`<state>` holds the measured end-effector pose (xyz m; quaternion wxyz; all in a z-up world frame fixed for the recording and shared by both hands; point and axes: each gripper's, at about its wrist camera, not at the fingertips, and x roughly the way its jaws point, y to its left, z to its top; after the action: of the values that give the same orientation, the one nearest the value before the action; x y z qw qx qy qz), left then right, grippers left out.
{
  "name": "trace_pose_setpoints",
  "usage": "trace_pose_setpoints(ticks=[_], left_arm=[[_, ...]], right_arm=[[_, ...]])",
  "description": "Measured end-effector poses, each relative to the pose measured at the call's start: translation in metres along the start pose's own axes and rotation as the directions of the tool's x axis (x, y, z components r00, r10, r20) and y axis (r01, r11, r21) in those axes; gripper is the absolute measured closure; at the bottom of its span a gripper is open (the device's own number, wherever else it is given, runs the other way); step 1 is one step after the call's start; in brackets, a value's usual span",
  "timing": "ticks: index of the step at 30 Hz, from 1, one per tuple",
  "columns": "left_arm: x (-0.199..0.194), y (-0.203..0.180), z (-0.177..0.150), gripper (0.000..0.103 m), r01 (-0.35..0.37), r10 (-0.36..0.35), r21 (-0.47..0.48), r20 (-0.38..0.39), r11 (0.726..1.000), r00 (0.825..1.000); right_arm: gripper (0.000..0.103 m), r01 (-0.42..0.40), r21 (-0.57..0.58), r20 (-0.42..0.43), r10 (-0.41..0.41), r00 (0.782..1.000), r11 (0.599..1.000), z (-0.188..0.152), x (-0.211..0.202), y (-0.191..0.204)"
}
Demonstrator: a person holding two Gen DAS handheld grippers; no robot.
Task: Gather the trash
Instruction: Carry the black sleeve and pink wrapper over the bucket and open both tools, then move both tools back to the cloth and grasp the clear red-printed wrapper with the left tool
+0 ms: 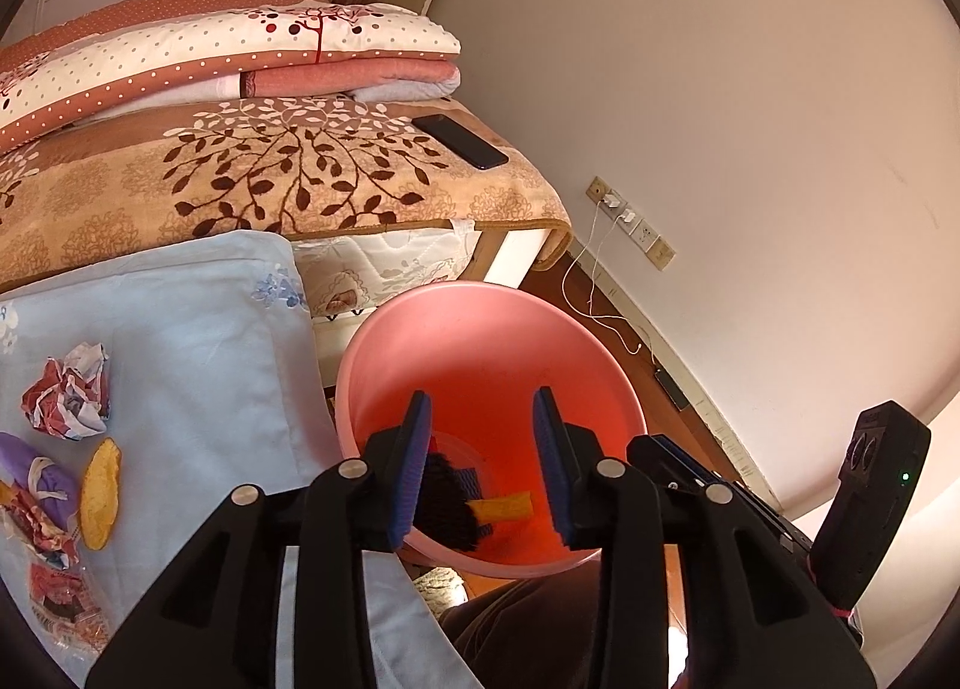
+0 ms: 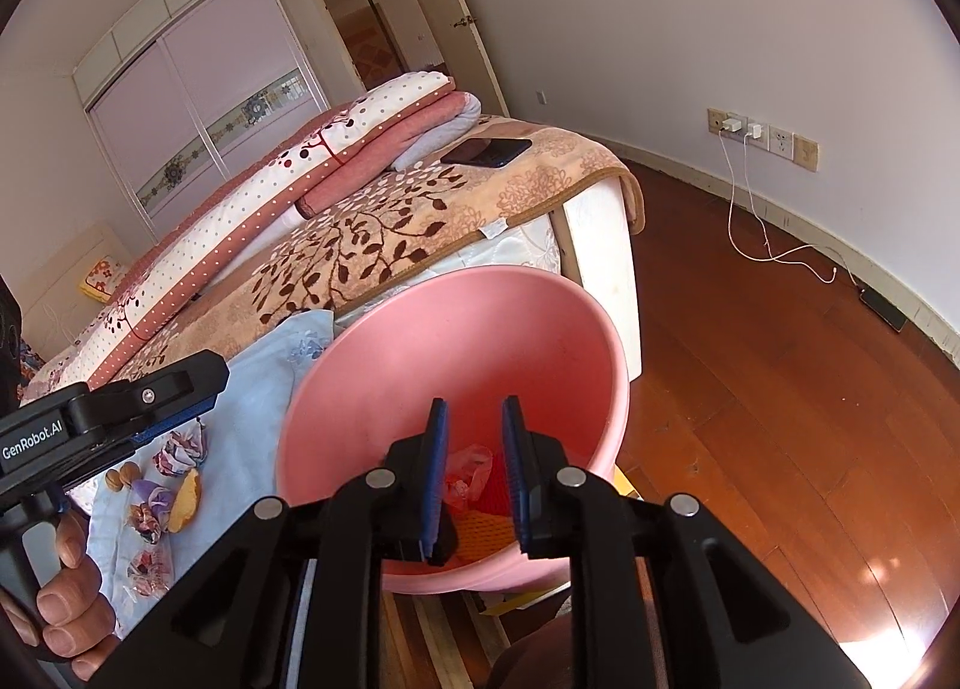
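A pink bin (image 1: 480, 329) stands by the bed's side; it also shows in the right wrist view (image 2: 468, 323). Inside lie a yellow wrapper (image 1: 507, 506), a dark item and a clear plastic wrapper (image 2: 471, 470). My left gripper (image 1: 483, 467) is open and empty over the bin's mouth. My right gripper (image 2: 474, 479) is open and empty over the bin too. On the light blue cloth (image 1: 198, 341) lie crumpled paper (image 1: 69, 392), a yellow peel (image 1: 99, 494), a purple wrapper (image 1: 36, 485) and more wrappers (image 1: 60, 605).
The bed carries a leaf-patterned blanket (image 1: 270, 173), folded quilts (image 1: 240, 53) and a black phone (image 1: 459, 140). A wall with sockets (image 2: 762, 140) and trailing white cables (image 2: 780, 251) stands to the right. Wooden floor (image 2: 780, 389) lies right of the bin.
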<state>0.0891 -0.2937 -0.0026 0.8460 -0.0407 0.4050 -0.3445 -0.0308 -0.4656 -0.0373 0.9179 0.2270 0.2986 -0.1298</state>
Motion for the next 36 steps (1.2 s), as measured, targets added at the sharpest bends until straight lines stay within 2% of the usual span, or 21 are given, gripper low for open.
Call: trace_pose_setpoints(ticks=[3,9,13,14,16,22,25,31,36], left_arm=[[-0.004,0.001,0.0,0.068,0.004,-0.004,-0.002,0.006,1.0,1.0],[-0.018,0.006,-0.002,0.068,0.006,-0.006,0.005,0.045,1.0,0.999],[-0.028,0.013,-0.004,0.068,-0.027,0.026,0.015,0.062,1.0,0.998],[-0.032,0.016,-0.005,0.068,-0.033,0.033,0.014,0.064,0.999,0.997],[-0.038,0.023,-0.007,0.068,-0.052,0.051,0.008,0.066,0.999,0.996],[-0.061,0.051,-0.014,0.068,-0.109,0.111,-0.033,0.082,0.994,0.99],[-0.077,0.07,-0.02,0.068,-0.139,0.144,-0.058,0.091,0.989,0.985],[-0.115,0.117,-0.036,0.068,-0.225,0.237,-0.126,0.097,0.966,0.967],[-0.147,0.158,-0.057,0.059,-0.302,0.321,-0.184,0.084,0.935,0.943]], right_arm=[[0.072,0.001,0.002,0.009,-0.001,1.0,1.0,0.0,-0.002,0.001],[0.07,-0.016,-0.009,0.024,0.016,1.0,1.0,0.001,-0.007,0.009],[0.068,-0.039,-0.034,0.03,0.04,0.999,0.999,-0.001,-0.009,0.02],[0.065,-0.042,-0.044,0.033,0.043,0.999,0.998,-0.002,-0.009,0.024],[0.05,-0.038,-0.064,0.049,0.041,0.998,0.997,-0.004,-0.011,0.032],[0.045,-0.061,-0.116,0.046,0.067,0.997,0.991,-0.013,-0.013,0.059],[0.041,-0.082,-0.152,0.035,0.088,0.996,0.985,-0.02,-0.013,0.073],[0.038,-0.163,-0.228,-0.01,0.166,0.986,0.96,-0.032,-0.014,0.108],[0.038,-0.234,-0.268,-0.059,0.227,0.972,0.934,-0.045,-0.009,0.137]])
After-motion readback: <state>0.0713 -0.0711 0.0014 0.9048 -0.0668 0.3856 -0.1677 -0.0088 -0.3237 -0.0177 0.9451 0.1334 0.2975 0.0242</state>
